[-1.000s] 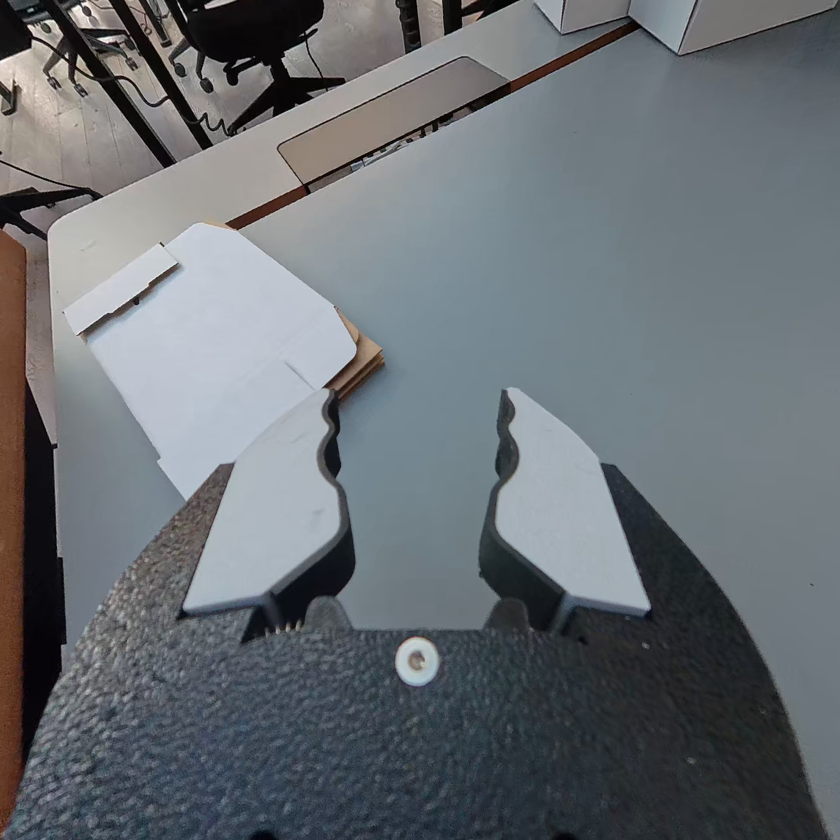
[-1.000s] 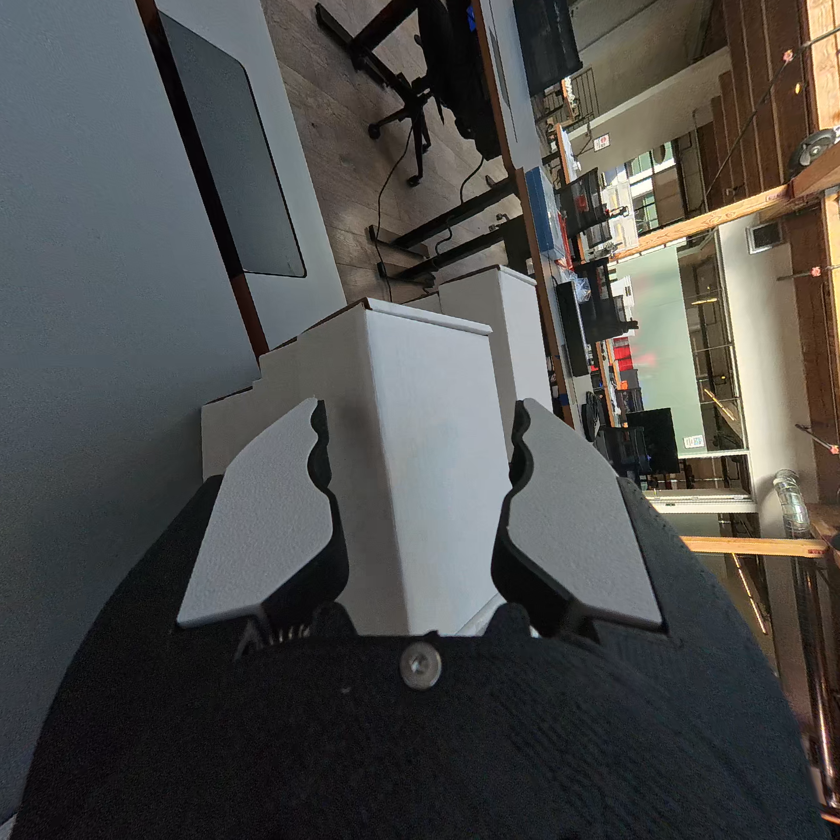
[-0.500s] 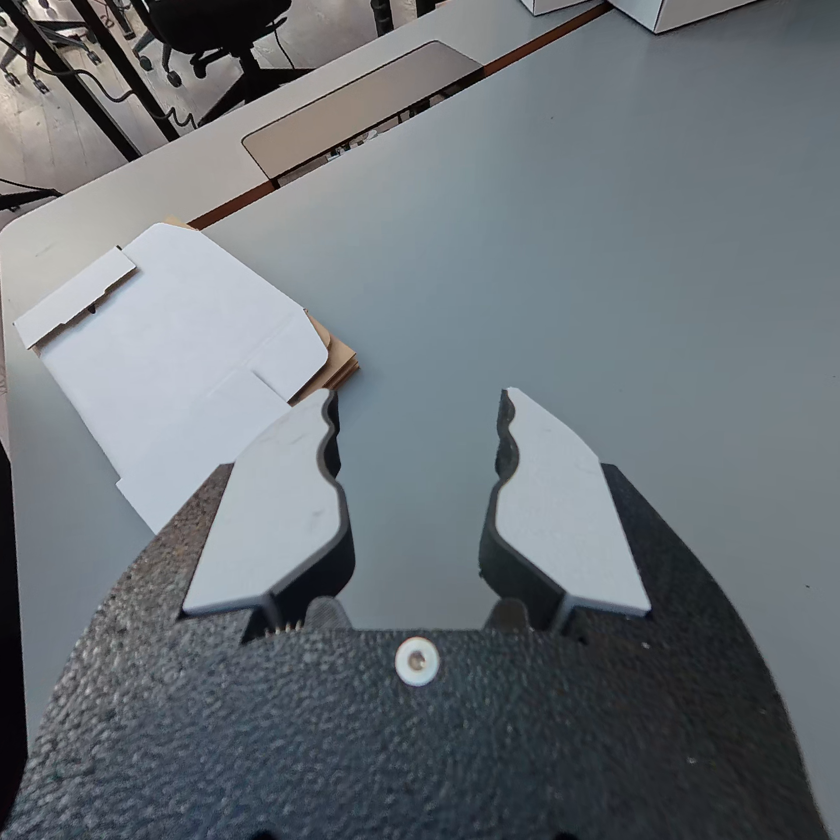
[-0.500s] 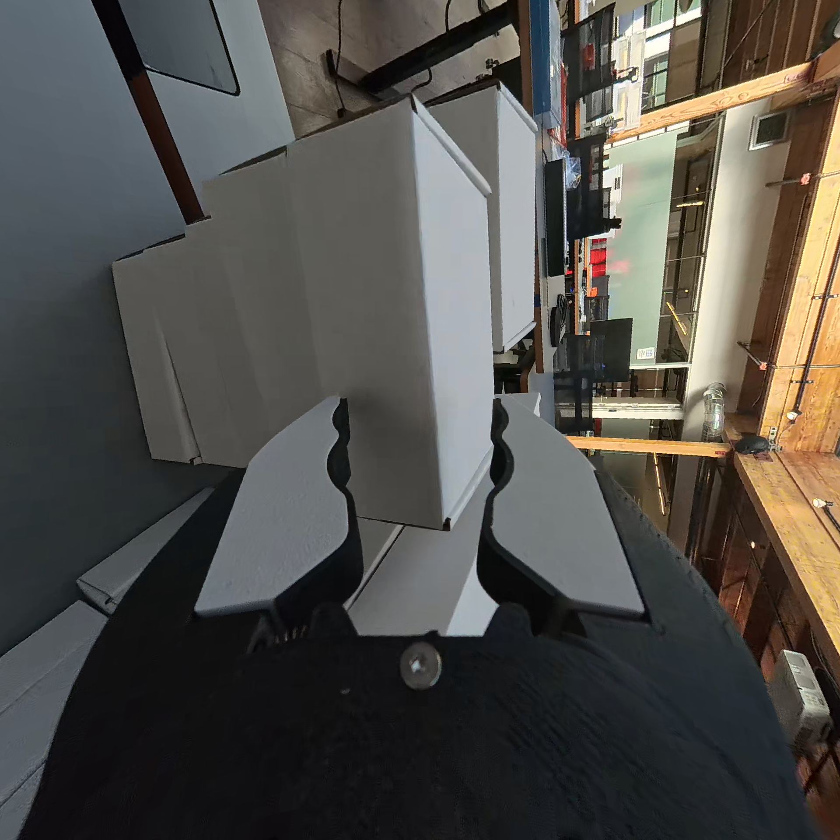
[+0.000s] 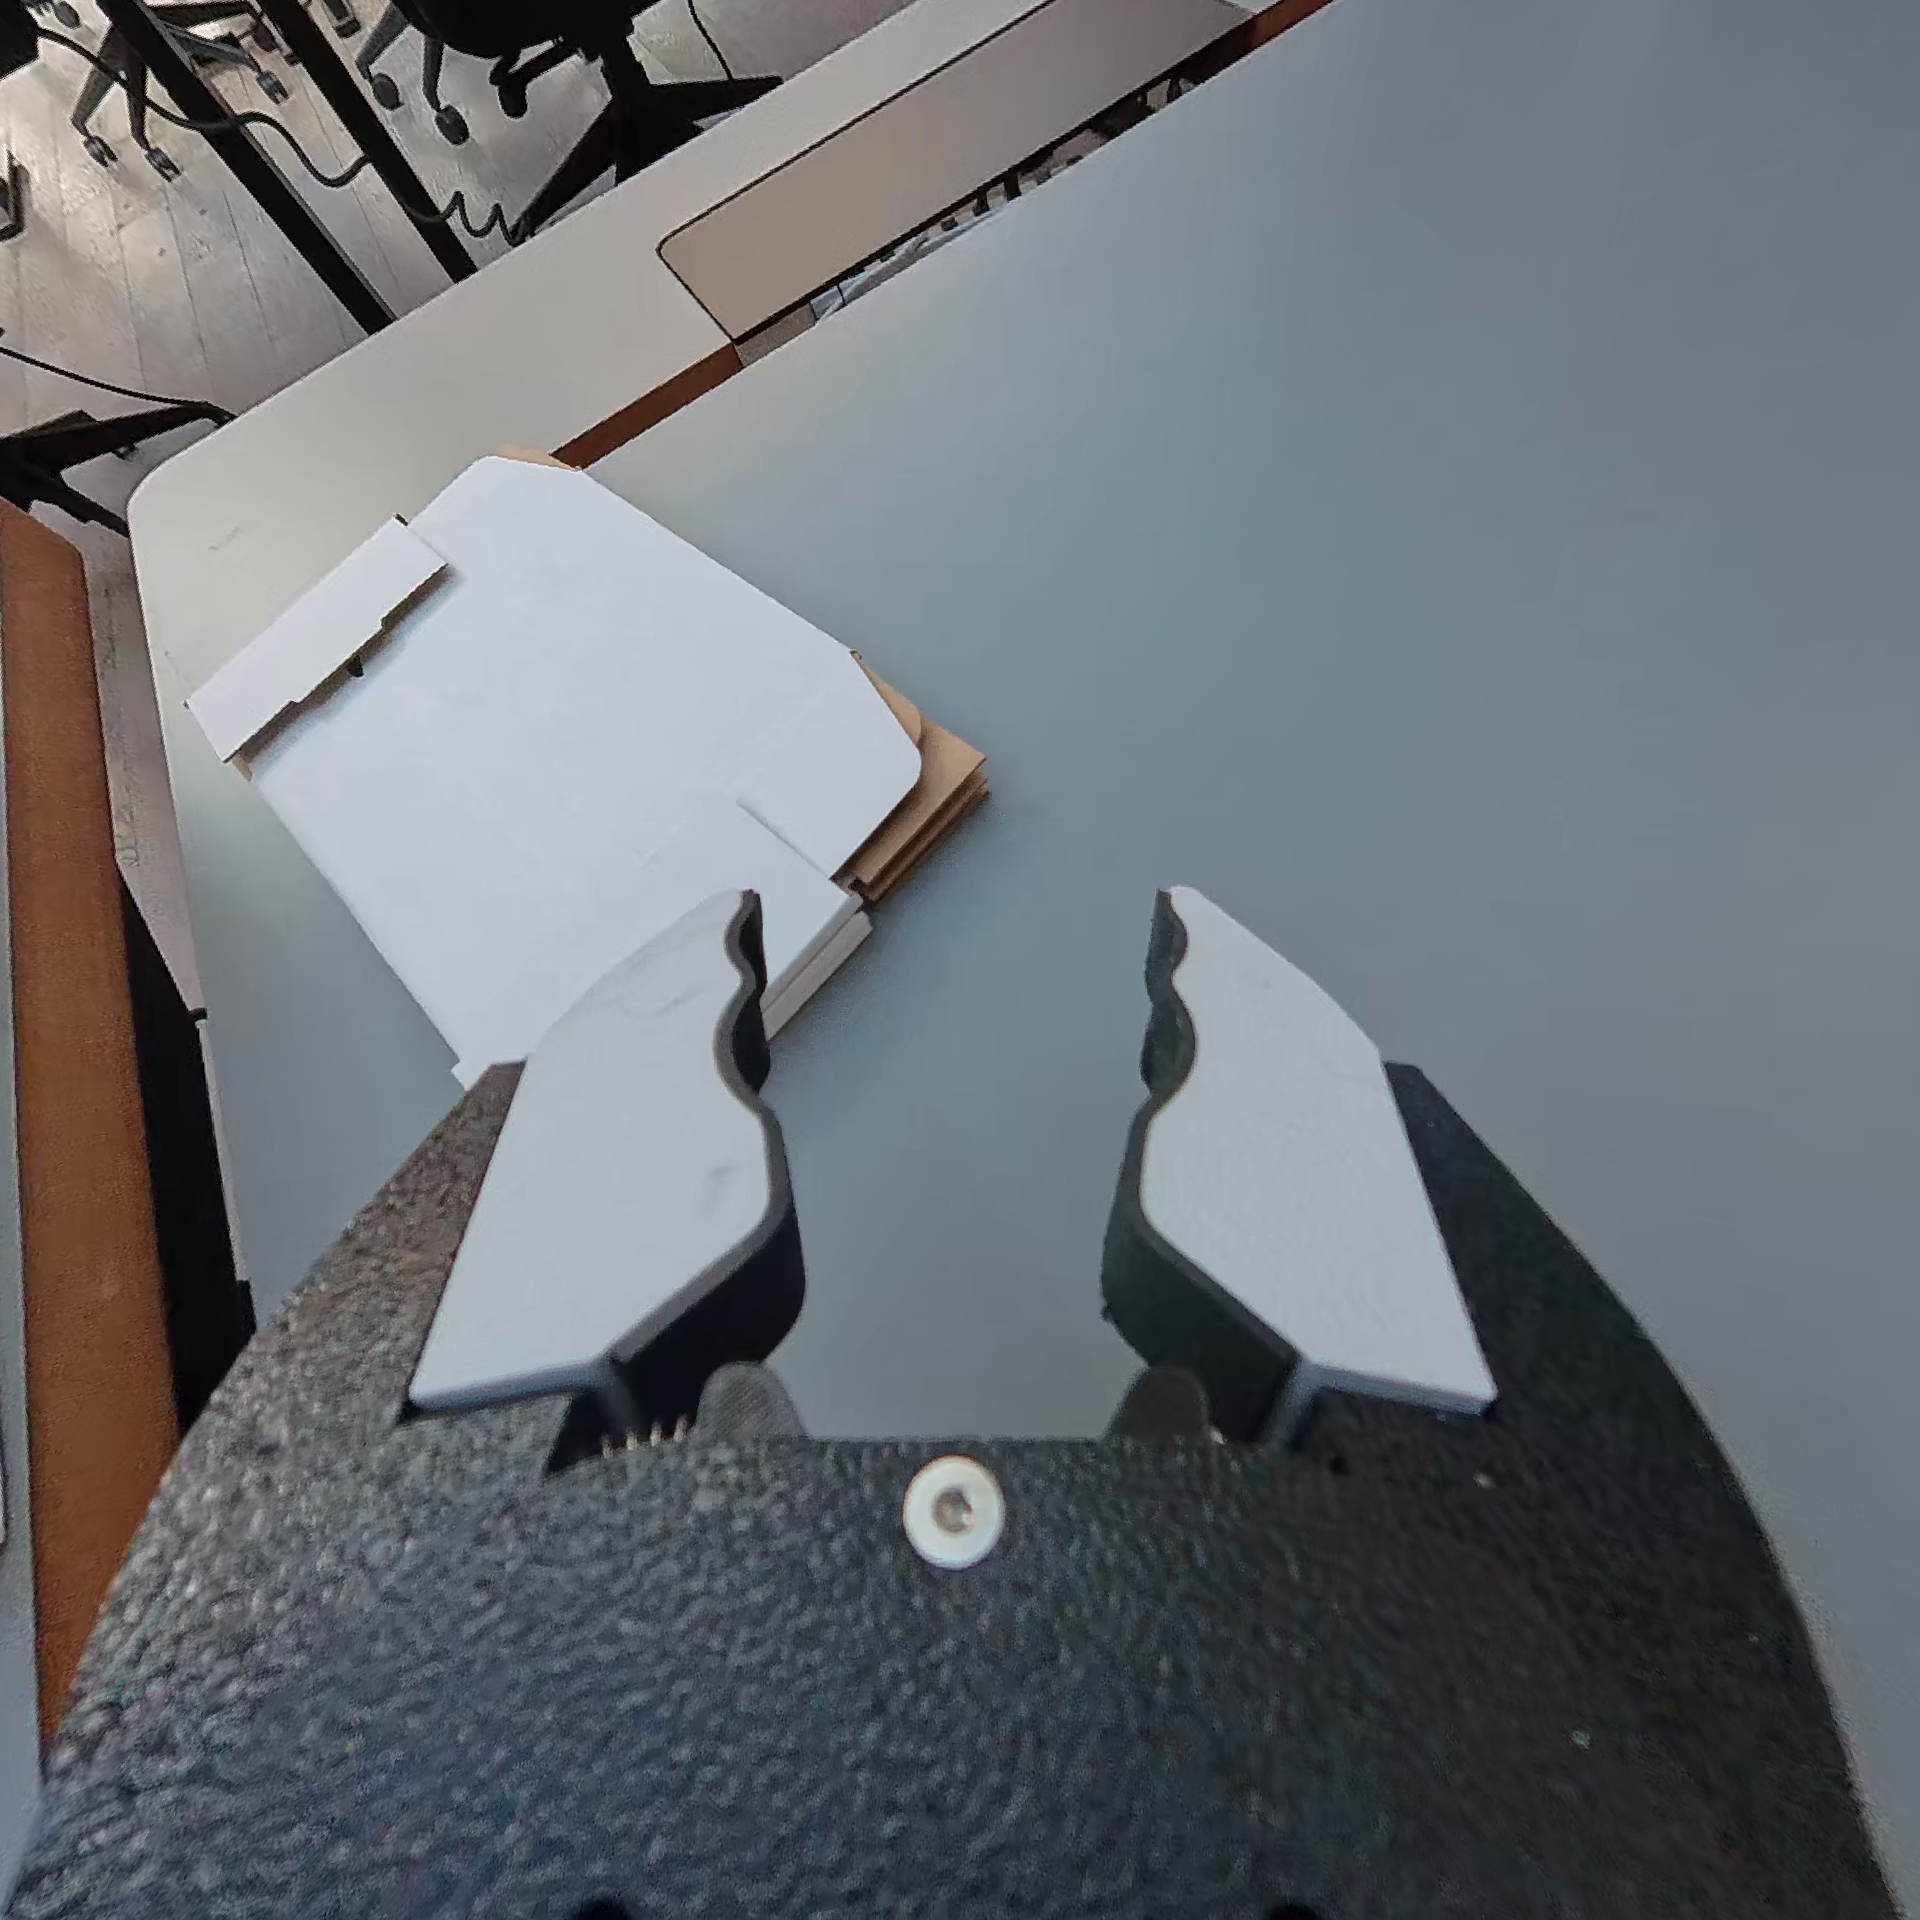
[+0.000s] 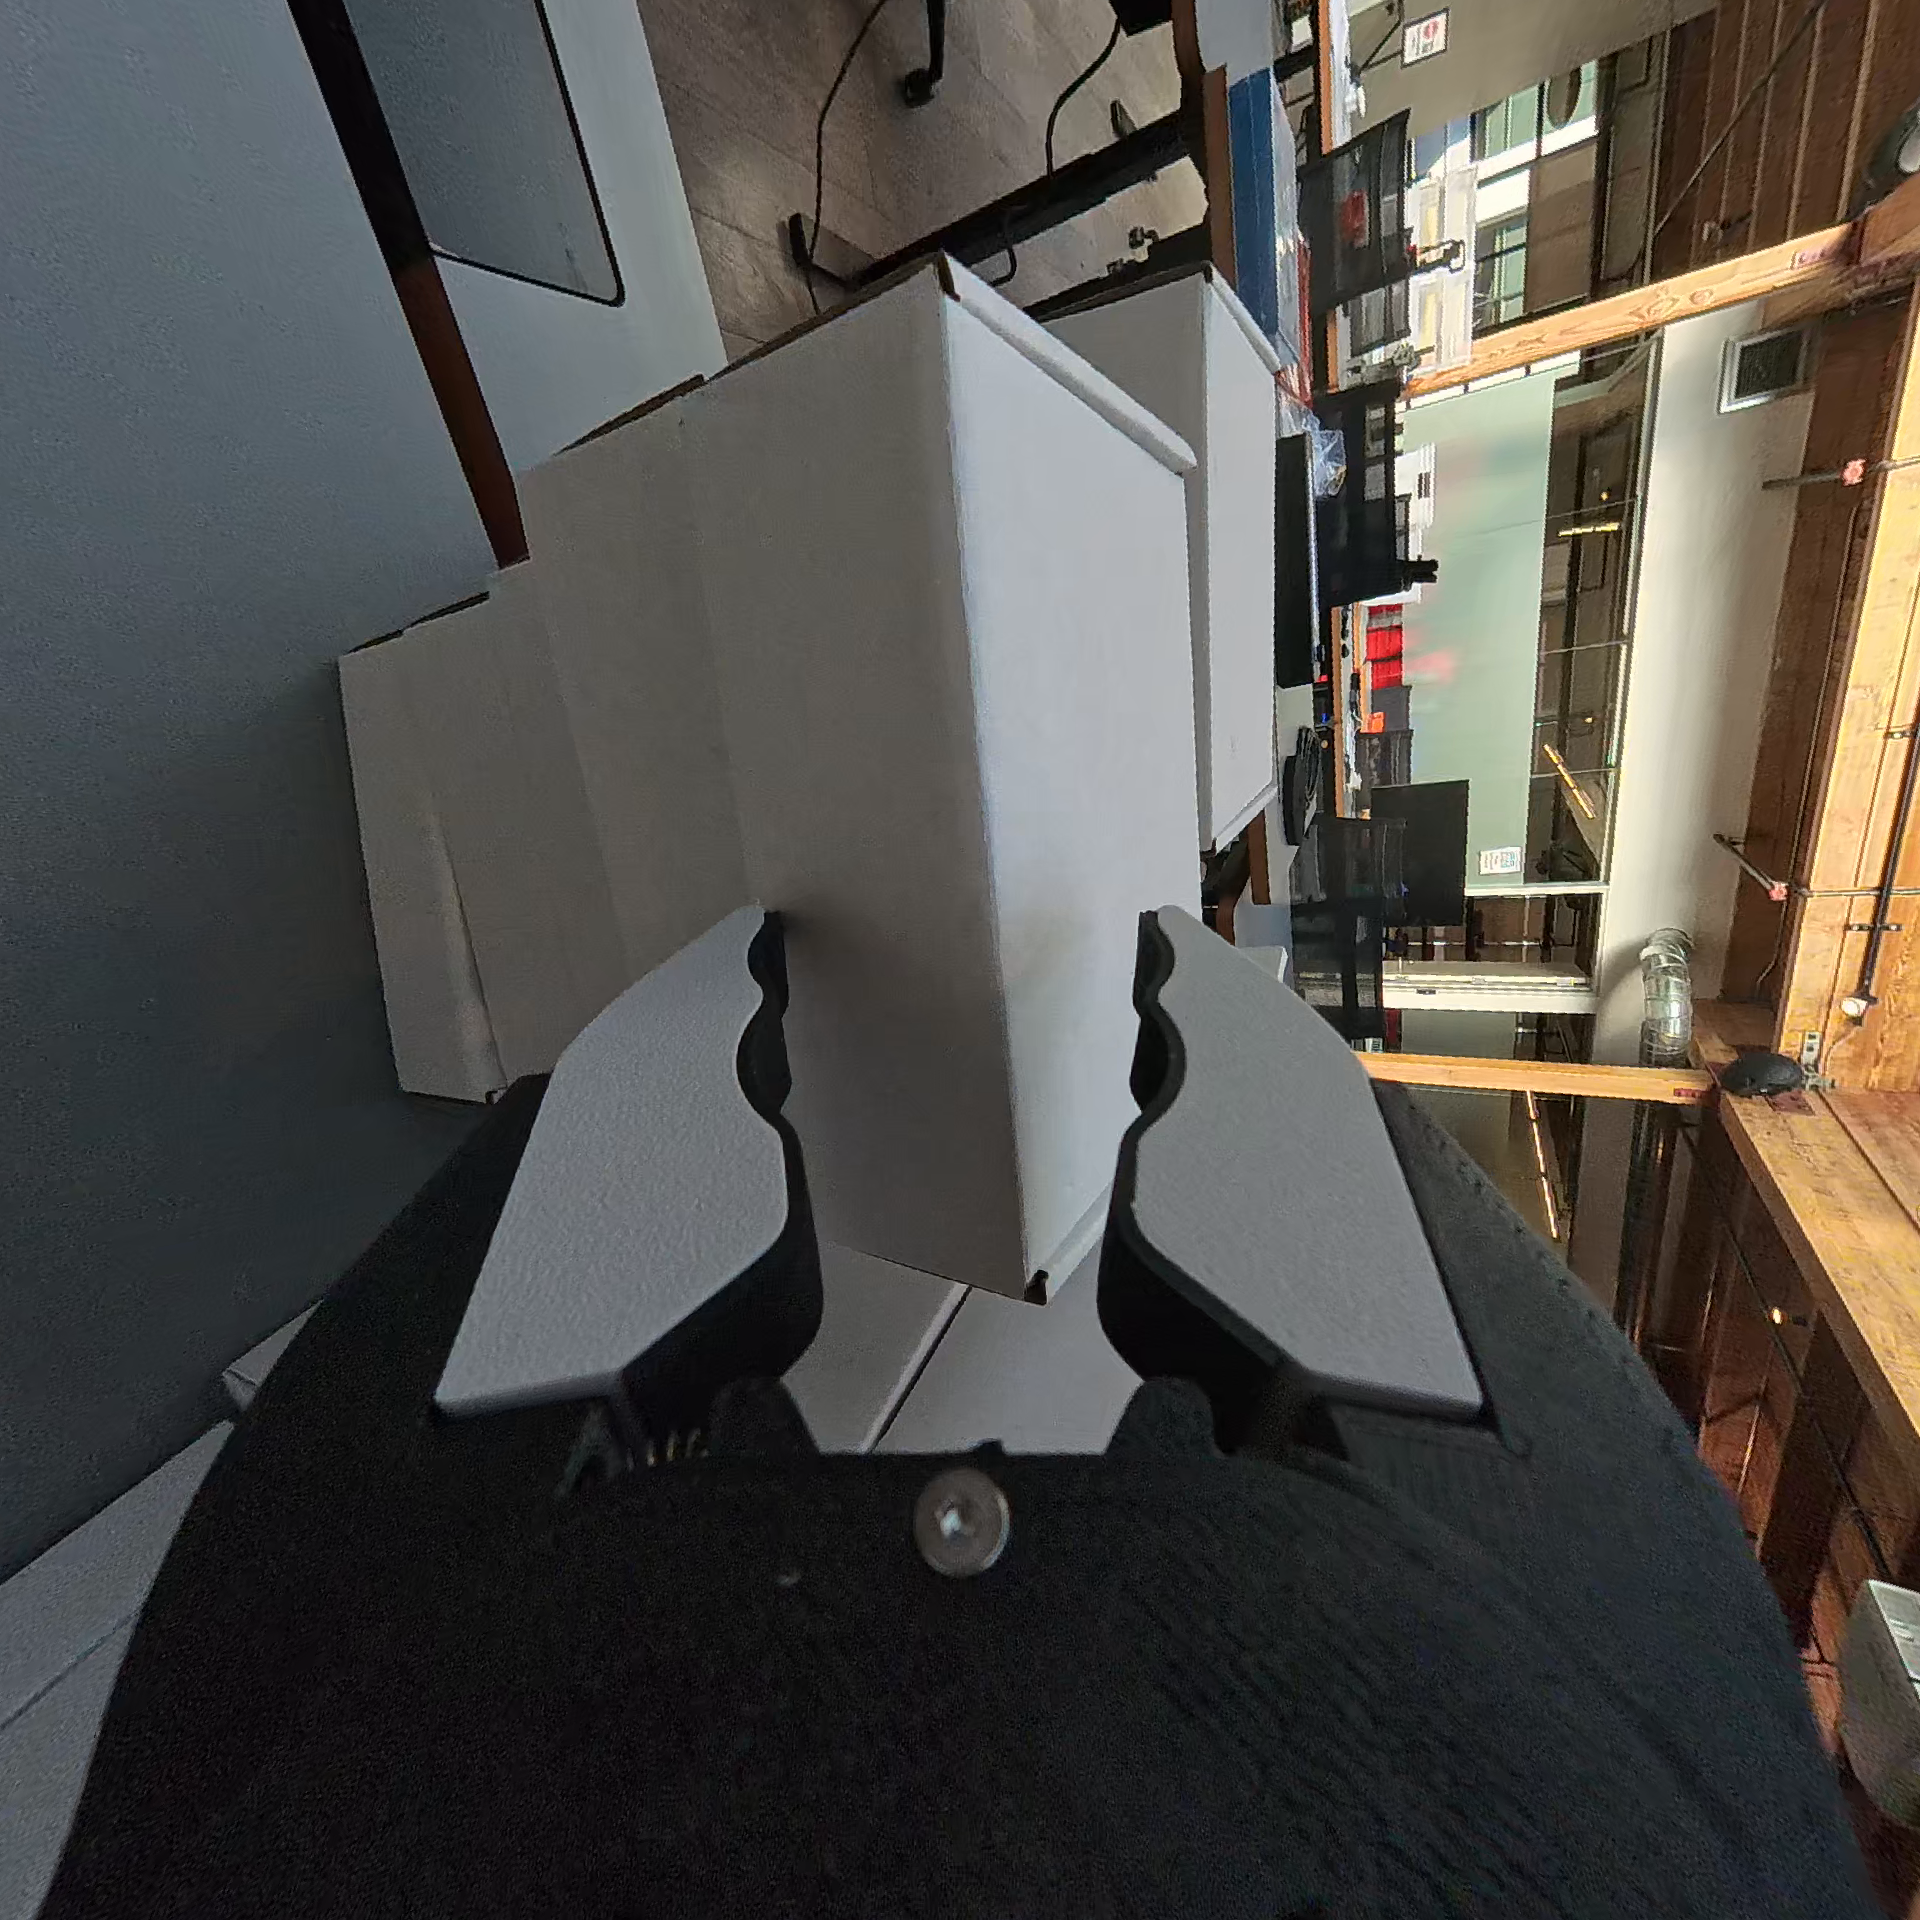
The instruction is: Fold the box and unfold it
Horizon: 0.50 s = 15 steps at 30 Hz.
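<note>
Grey, flat-faced fingers point(image 5: 613, 1195) are carried by the left gripper point(image 5: 956, 904), whose jaws are spread wide with only bare table seen between them. The grey table point(image 5: 1455, 623) is viewed from above, and nothing is held. Just beyond the tip of the left finger, a stack of flattened box blanks point(image 5: 561, 769) is seen lying flat near the table's far left corner; the uppermost blank is white, and brown cardboard edges point(image 5: 935, 790) are exposed along the stack's right side. The nearest corner of the stack is partly covered in view by the left finger. Beyond the table edge, a pale desk surface point(image 5: 623, 301) with an inset panel point(image 5: 935, 177) is shown, and further off, chair bases and dark frame legs on a wooden floor. In the right wrist view, which is rolled sideways, the right gripper point(image 6: 956, 925) is likewise shown with its jaws parted. A folded white box point(image 6: 935, 779) is placed between the finger tips, one of its vertical edges being directed toward the camera; whether either pad is touching the cardboard cannot be told, and a slim gap is seen at the right finger point(image 6: 1278, 1174). Lower white boxes point(image 6: 499, 831) are set against the folded box on the table side, and another white box point(image 6: 1236, 582) is seen behind it. Shelving, monitors and wooden beams are visible in the background.
</note>
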Tool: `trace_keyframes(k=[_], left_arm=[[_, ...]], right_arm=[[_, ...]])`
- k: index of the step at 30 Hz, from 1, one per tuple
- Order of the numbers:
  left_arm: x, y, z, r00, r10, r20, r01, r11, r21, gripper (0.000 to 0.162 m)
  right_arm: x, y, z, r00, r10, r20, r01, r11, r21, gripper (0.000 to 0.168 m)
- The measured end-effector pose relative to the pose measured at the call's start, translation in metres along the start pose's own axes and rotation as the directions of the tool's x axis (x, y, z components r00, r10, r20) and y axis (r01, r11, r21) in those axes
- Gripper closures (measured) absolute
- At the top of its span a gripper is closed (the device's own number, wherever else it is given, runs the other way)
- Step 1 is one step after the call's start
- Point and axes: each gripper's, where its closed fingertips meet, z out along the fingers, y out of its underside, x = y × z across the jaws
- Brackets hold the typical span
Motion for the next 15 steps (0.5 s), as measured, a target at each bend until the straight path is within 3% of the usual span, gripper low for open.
trace_keyframes(k=[6,15], left_arm=[[-0.030,-0.001,0.030,0.997,0.069,-0.017,-0.070,0.994,-0.083,0.084],[-0.069,0.015,0.069,0.980,0.132,-0.148,-0.166,0.954,-0.248,0.076]], right_arm=[[-0.003,-0.004,-0.010,0.998,0.055,0.010,-0.056,0.998,0.038,0.100],[-0.014,-0.030,-0.070,0.986,0.157,-0.062,-0.147,0.978,0.146,0.095]])
